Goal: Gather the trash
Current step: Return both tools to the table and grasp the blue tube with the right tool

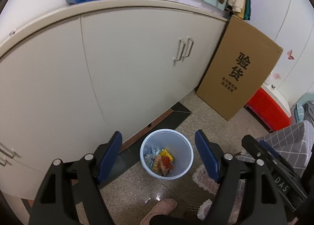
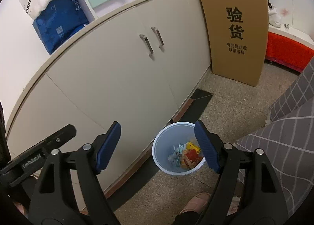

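Both grippers are hanging over the floor in front of the cabinet [image 1: 121, 64], angled down toward the bin [image 1: 166, 174]. The left gripper [image 1: 159, 156] is standing spread wide, its blue pads [image 1: 109, 156] well apart with nothing between them; the bin is showing in the gap below. The right gripper [image 2: 157, 146] is standing spread just as wide, nothing pinched; its right pad [image 2: 206, 146] is overlapping the bin's rim in that view, but the bin [image 2: 162, 146] is sitting lower down on the floor.

The bin is standing upright on the speckled floor [image 1: 206, 119], just beside the cabinet's foot. The trash [image 1: 162, 161] is lying inside it at the bottom: a yellow packet, a red and orange wrapper, and some pale blue-green crumpled bits.

A cardboard sheet [image 1: 237, 66] with black characters is leaning against the cabinet's end. A blue bag [image 2: 58, 28] is sitting on the countertop. A grey checked cloth [image 2: 284, 146] is hanging at the right. A pink slipper [image 1: 159, 211] is showing at the bottom edge, near the bin.
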`<action>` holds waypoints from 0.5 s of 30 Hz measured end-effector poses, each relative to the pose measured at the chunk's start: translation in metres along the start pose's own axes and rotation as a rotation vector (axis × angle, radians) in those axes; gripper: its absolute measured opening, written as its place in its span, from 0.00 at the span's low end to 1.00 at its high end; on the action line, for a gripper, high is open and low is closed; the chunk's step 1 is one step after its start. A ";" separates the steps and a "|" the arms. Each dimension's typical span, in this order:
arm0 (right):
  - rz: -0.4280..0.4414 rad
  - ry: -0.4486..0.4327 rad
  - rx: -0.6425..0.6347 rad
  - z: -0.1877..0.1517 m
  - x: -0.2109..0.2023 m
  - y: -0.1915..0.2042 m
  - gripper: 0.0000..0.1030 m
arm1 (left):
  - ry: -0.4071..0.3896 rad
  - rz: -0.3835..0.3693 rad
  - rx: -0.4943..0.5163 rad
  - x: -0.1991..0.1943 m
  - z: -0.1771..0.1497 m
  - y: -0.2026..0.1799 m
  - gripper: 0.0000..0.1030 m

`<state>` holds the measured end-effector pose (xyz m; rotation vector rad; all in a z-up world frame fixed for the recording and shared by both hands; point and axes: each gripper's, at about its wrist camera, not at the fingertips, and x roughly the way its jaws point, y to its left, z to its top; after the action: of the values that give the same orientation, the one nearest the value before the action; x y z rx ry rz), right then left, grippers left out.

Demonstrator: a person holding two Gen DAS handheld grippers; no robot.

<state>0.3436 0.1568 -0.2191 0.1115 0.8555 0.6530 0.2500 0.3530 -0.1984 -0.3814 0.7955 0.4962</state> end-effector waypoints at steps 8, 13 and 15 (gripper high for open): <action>-0.024 -0.067 0.014 0.004 -0.056 0.000 0.74 | -0.043 -0.041 0.028 -0.040 -0.007 -0.023 0.73; -0.035 -0.147 0.014 0.009 -0.109 -0.003 0.74 | -0.093 -0.102 0.049 -0.078 -0.013 -0.050 0.76; -0.049 -0.182 0.023 0.008 -0.134 -0.011 0.74 | -0.108 -0.128 0.079 -0.092 -0.017 -0.067 0.78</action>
<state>0.2912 0.0720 -0.1283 0.1674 0.6884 0.5776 0.2221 0.2640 -0.1311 -0.3280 0.6796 0.3613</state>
